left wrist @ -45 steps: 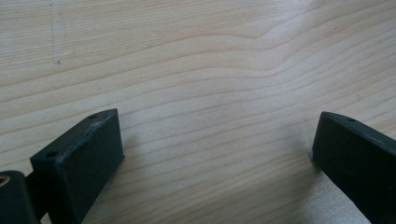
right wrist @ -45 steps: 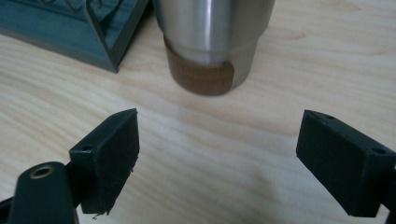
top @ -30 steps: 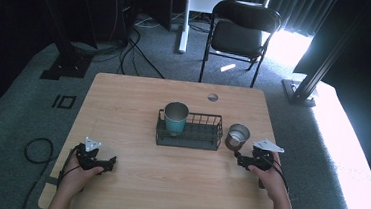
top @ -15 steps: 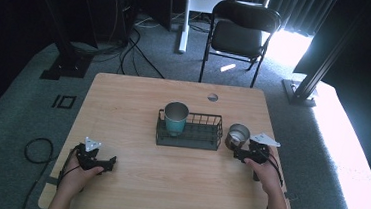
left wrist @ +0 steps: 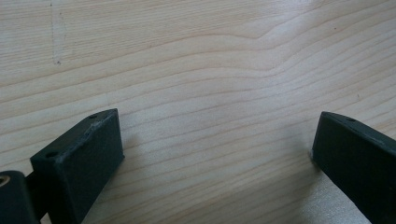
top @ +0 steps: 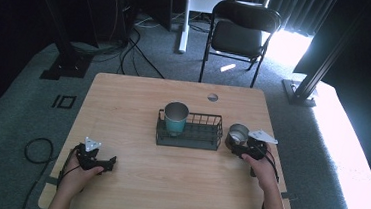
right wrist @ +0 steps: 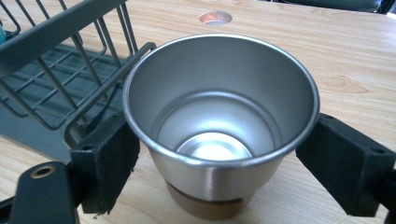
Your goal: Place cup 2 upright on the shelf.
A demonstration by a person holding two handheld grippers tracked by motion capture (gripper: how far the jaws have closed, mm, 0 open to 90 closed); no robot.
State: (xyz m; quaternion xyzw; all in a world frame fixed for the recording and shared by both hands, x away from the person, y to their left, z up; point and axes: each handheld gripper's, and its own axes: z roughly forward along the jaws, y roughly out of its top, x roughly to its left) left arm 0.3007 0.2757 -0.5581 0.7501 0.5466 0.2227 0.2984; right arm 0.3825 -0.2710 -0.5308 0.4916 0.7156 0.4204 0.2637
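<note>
- High view: I am resting my left gripper (top: pixel 111 162) on the table (top: pixel 123 104) at its near left, while my right gripper (top: pixel 231 145) is reaching around the steel cup (top: pixel 238 134), which is standing just right of the wire rack (top: pixel 189 134) holding a teal cup (top: pixel 176 118).
- Left gripper view: my jaws are standing spread wide over bare wood.
- Right gripper view: my jaws are flanking the upright steel cup (right wrist: pixel 219 121), one on each side at its wall; I cannot tell whether they are squeezing it.
</note>
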